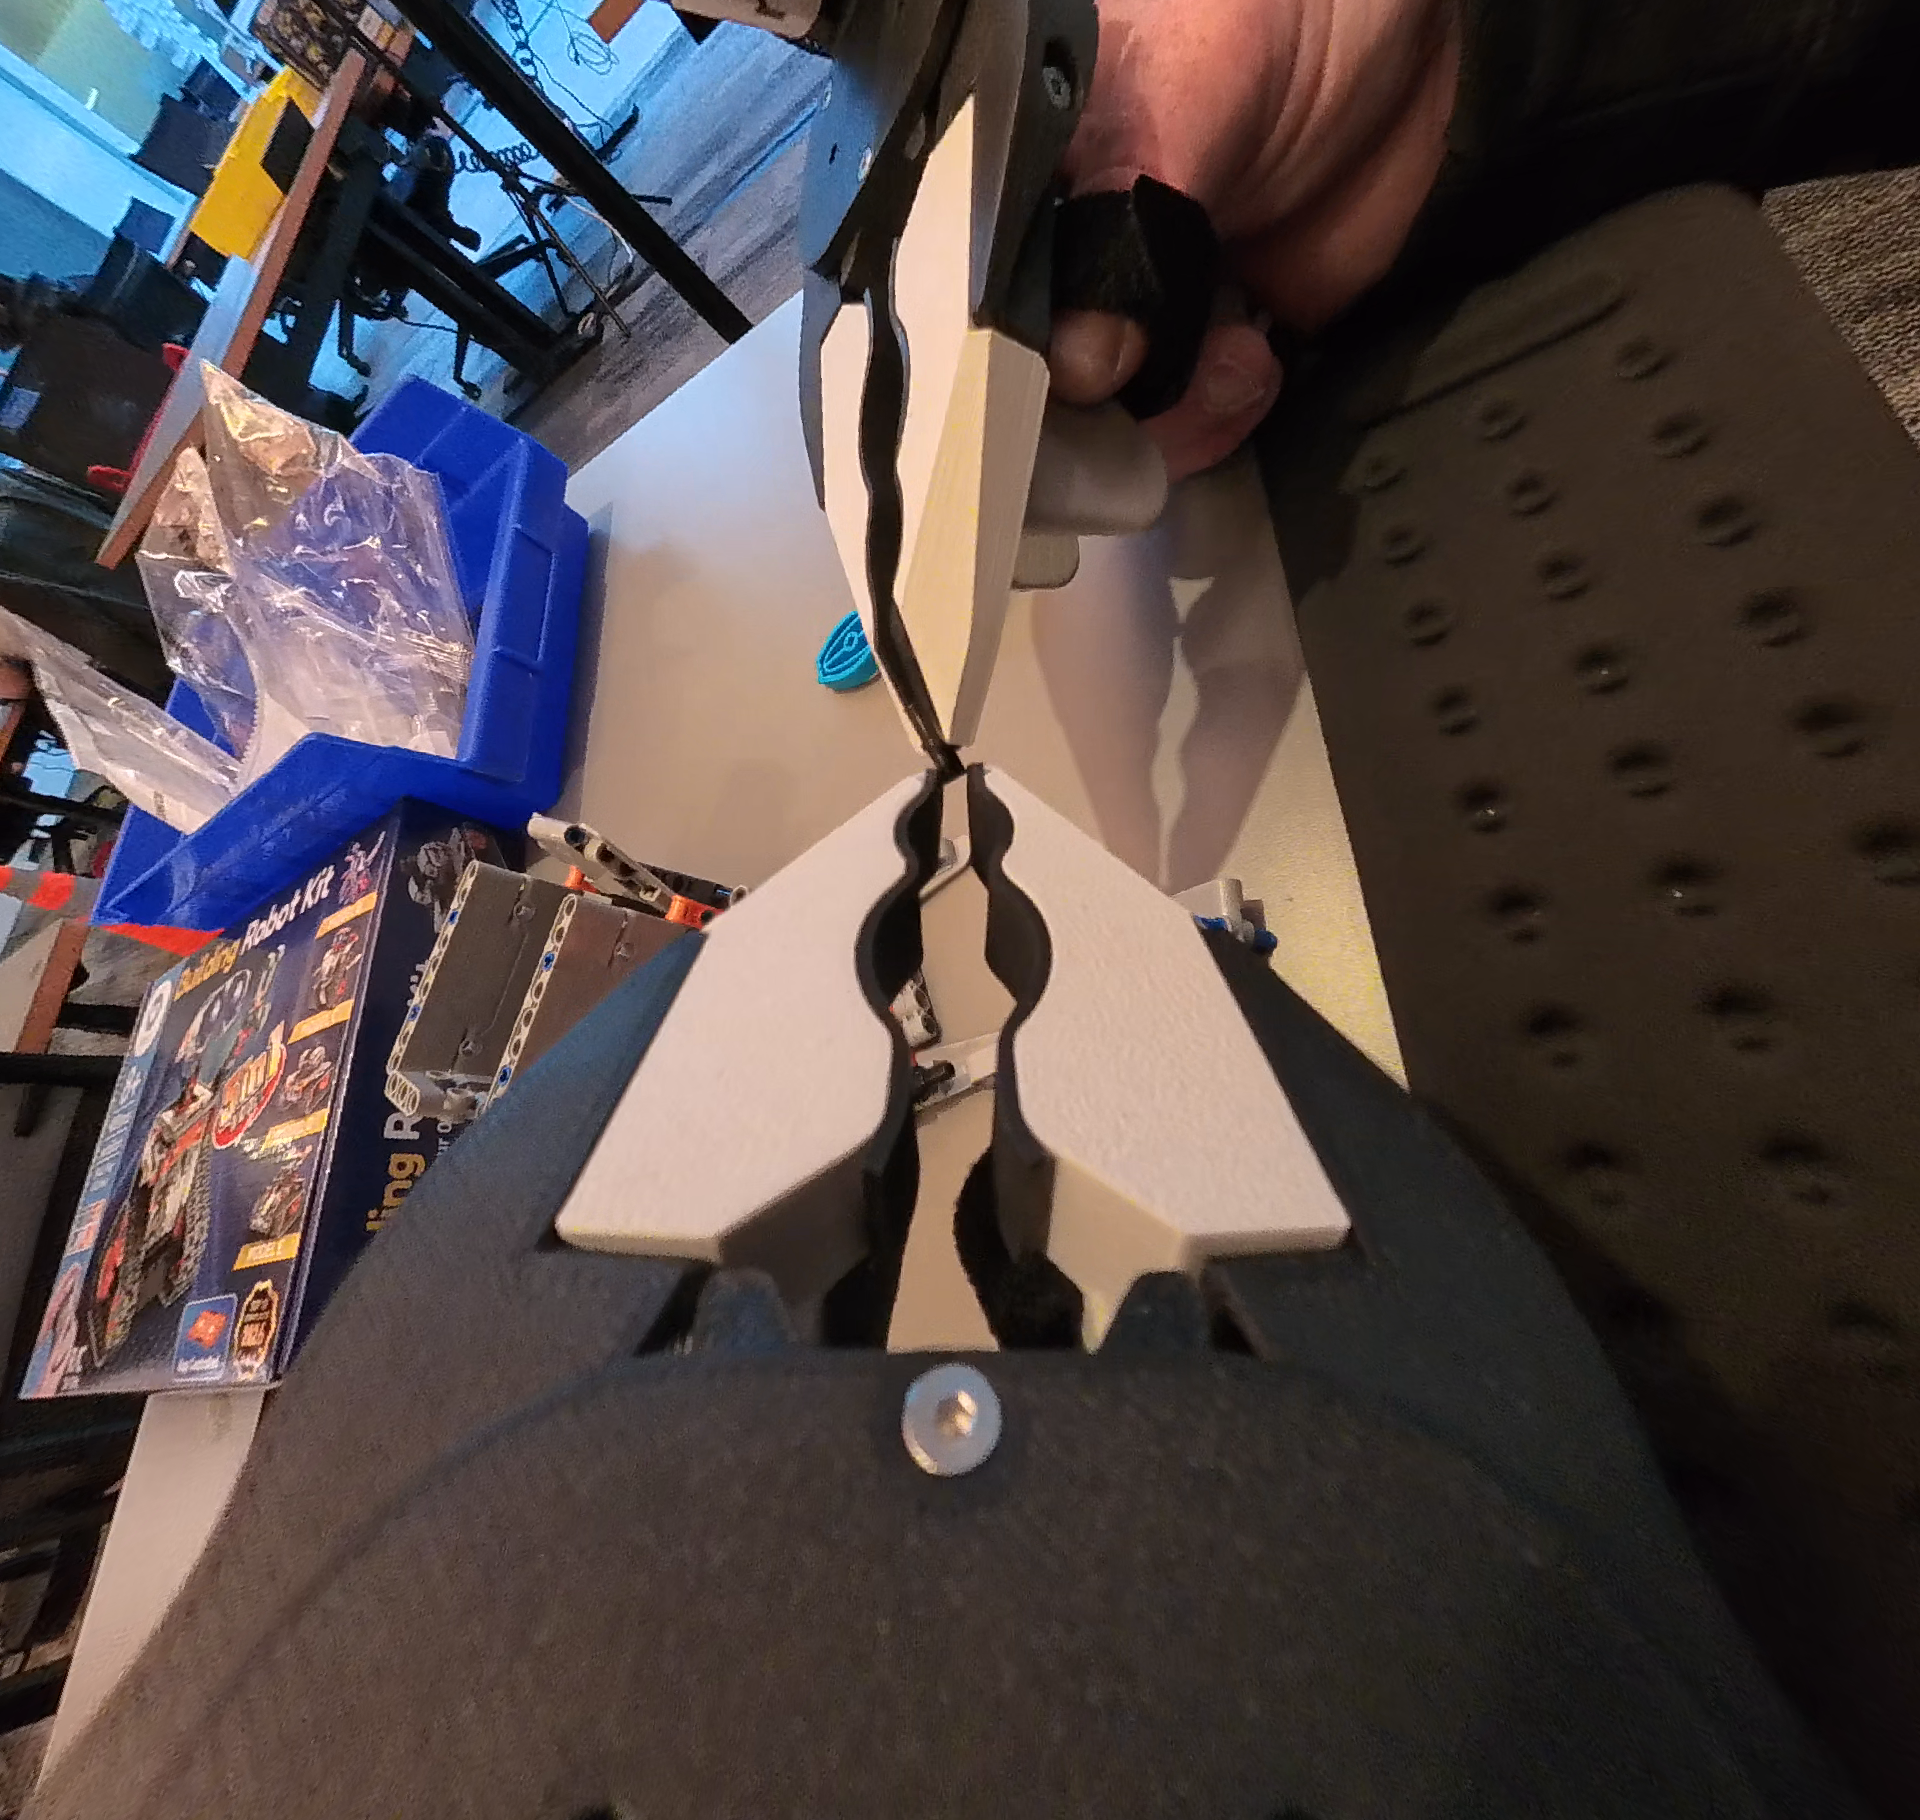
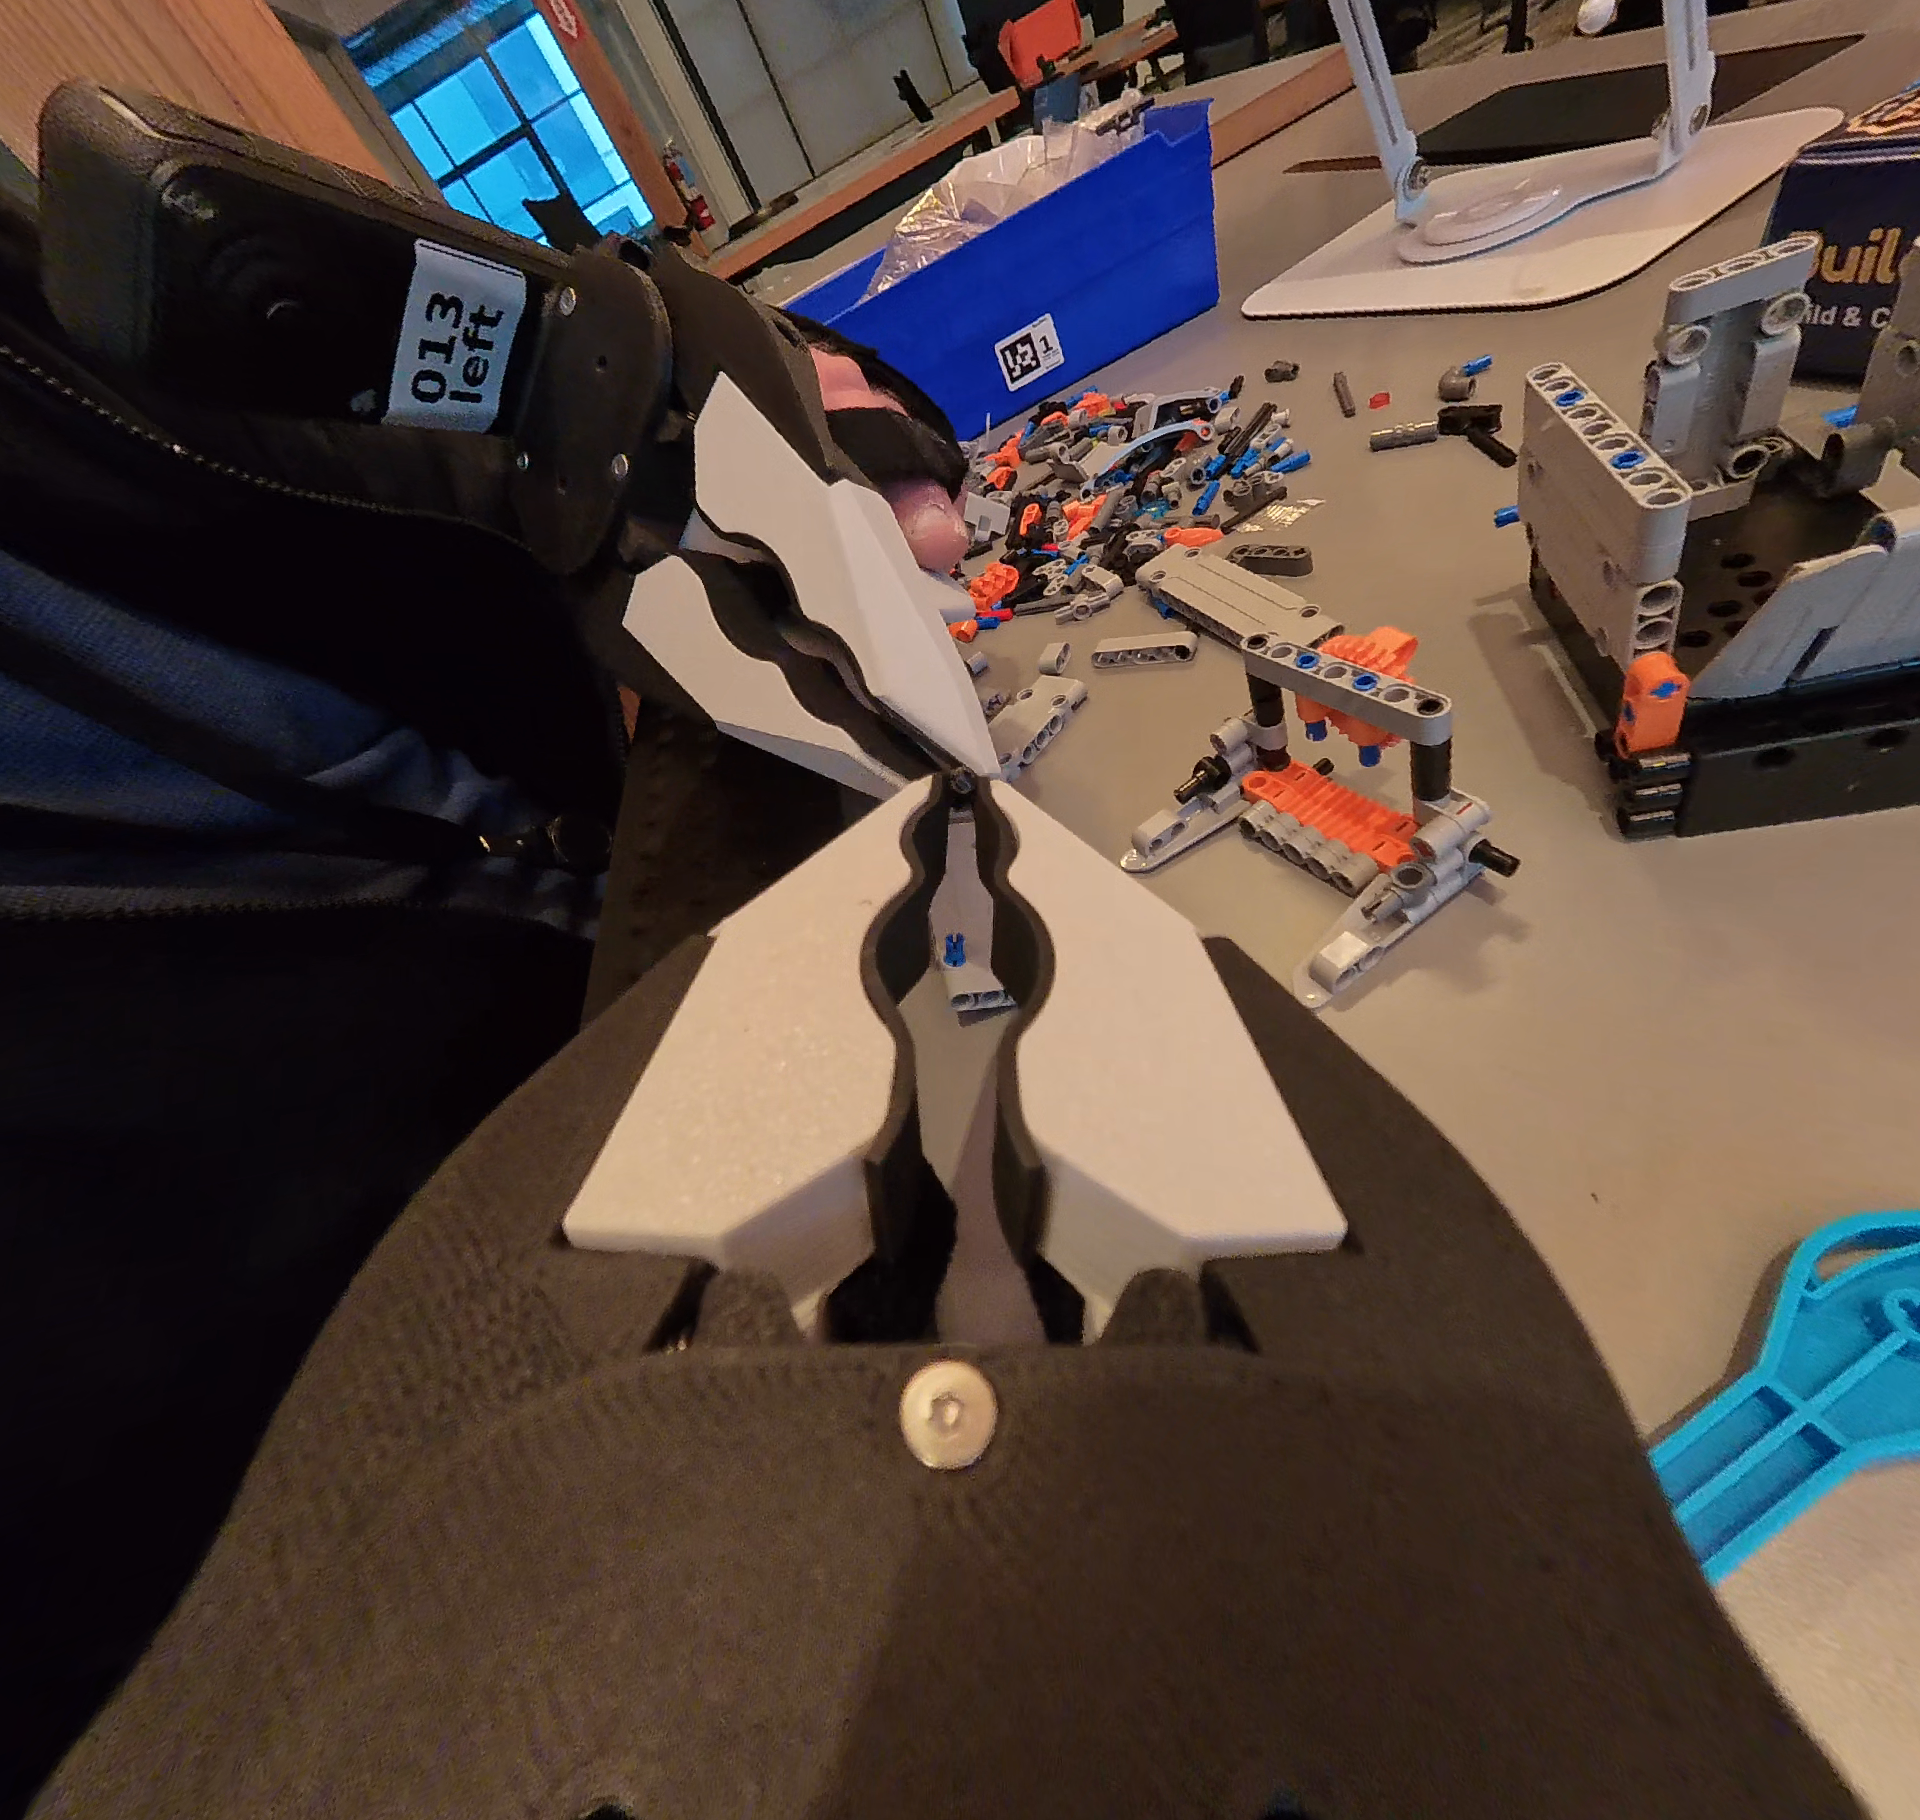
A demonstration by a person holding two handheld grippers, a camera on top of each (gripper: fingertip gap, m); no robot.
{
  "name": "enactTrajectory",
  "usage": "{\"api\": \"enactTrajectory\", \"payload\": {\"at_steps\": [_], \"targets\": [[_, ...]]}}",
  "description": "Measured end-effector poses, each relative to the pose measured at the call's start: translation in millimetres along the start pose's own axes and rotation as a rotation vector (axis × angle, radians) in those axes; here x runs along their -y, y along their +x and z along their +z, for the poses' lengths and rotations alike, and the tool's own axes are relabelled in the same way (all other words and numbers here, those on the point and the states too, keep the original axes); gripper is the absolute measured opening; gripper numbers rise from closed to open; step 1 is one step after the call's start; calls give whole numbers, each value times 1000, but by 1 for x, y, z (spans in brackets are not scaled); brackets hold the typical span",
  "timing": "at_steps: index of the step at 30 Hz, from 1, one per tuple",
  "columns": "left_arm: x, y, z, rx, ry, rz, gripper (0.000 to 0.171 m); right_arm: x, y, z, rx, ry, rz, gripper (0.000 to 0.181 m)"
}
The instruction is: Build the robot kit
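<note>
Between two sets of fingertips meeting tip to tip, small black pin [image 2: 959,783], only a dark nub showing in either view. Right gripper [image 2: 961,796] drawn together on one end of it, white fingers [image 2: 1122,1043] almost meeting at the tips. Left gripper [image 1: 948,785] likewise narrowed onto the pin [image 1: 948,757], coming in from the opposite side and slightly tilted; left gripper [image 2: 951,757] seen from the right wrist view just ahead and to the left. Right gripper [image 1: 940,731] seen from the left wrist view straight ahead, a bare hand [image 1: 1247,108] wrapped on its handle.

Just beyond the right tips and to their right, half-built grey and orange frame [image 2: 1340,783] standing on the grey table [image 2: 1558,1043]. Farther ahead, pile of loose building parts [image 2: 1132,492], then a blue bin [image 2: 1049,284] stuffed with clear plastic bags [image 2: 987,181]. Far right of the fingers, larger grey and black model [image 2: 1662,627], a dark blue kit box [image 2: 1849,243] behind it. Close by the right gripper body, at the right edge, light-blue plastic tool [image 2: 1818,1386]. Well ahead to the right, white stand [image 2: 1507,201].
</note>
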State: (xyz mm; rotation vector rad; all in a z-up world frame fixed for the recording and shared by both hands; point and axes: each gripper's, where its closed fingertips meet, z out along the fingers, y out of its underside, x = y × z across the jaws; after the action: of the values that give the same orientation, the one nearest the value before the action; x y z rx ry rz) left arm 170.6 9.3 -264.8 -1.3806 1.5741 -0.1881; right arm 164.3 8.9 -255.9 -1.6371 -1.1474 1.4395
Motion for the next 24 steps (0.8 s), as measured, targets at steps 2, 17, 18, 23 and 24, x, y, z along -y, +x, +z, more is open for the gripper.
{"api": "enactTrajectory", "payload": {"at_steps": [2, 17, 18, 23, 24], "targets": [[-1, 0, 0, 5, -10, 11, 2, -1, 1, 0, -10, -3, -5, 2], [-11, 4, 4, 25, -113, 143, 1, -8, 7, 3, -34, -49, 13, 3], [-11, 5, 5, 24, -116, 146, 1, -9, 7, 3, -37, -55, 10, 3], [-12, 6, 6, 22, -132, 167, 1, -10, 7, 4, -39, -62, 12, 3], [-13, 7, 6, 22, -135, 171, 1, -11, 8, 5, -40, -66, 12, 3]]}}
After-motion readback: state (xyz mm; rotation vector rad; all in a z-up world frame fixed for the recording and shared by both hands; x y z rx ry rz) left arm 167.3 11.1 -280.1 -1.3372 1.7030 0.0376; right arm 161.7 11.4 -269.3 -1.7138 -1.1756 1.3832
